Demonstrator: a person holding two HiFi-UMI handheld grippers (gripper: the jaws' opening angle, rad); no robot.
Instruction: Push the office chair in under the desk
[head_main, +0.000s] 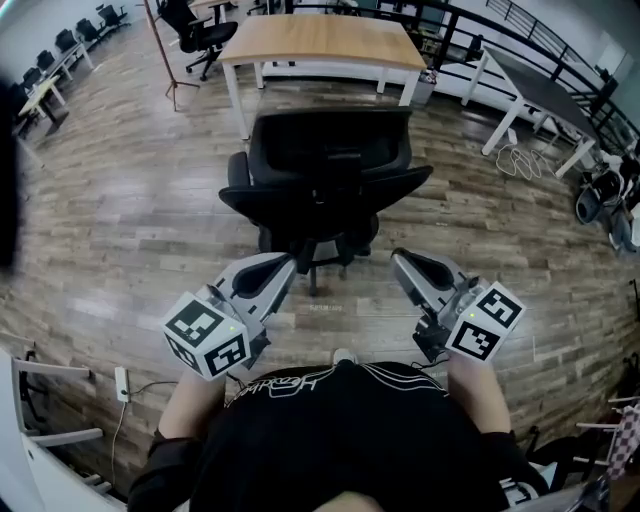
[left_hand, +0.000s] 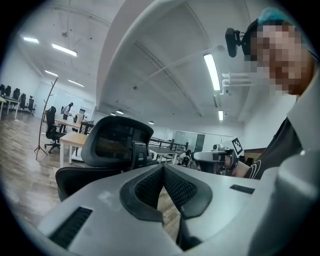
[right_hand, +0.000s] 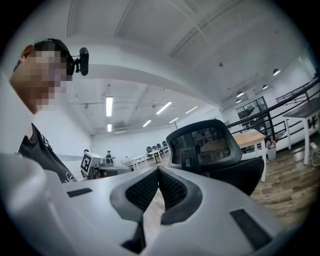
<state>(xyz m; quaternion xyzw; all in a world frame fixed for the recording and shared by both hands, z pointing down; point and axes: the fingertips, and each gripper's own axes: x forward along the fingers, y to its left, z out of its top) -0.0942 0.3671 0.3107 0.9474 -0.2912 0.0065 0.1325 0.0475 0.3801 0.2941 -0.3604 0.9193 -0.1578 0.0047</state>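
Open-plan office hall, wood-plank floor (head_main: 110, 230), strip lights (left_hand: 212, 72) overhead.

Found the office chair (head_main: 325, 175) standing out on the floor, well apart from the desk (head_main: 320, 40), with its backrest (head_main: 330, 135) turned toward the person and its seat facing the desk's open side. Noted a band of bare floor between chair and desk. Judged the task as not yet started in effect: nothing pushed home, the whole travel left to do.

Found the left gripper (head_main: 280, 268) clenched, pads together with nothing between them, near the chair's rear but not touching it. Found the right gripper (head_main: 405, 262) likewise closed and empty, apart from the chair. Expected next: contact on the backrest from both sides, then a straight push forward.

Recorded round about:
- a coat stand (head_main: 160, 50) and a second black chair (head_main: 195, 30) off the desk's left corner
- a grey table (head_main: 540, 90) to the right, with loose cable (head_main: 520, 158) coiled on the floor beside it
- a power strip (head_main: 121, 382) low at the left

Judged none of these to lie in the chair's path. Flagged the desk's white legs (head_main: 237, 105) as the likely snag, so the armrests (head_main: 237, 172) need steering between them. Could not tell whether the armrests clear the desktop's underside.
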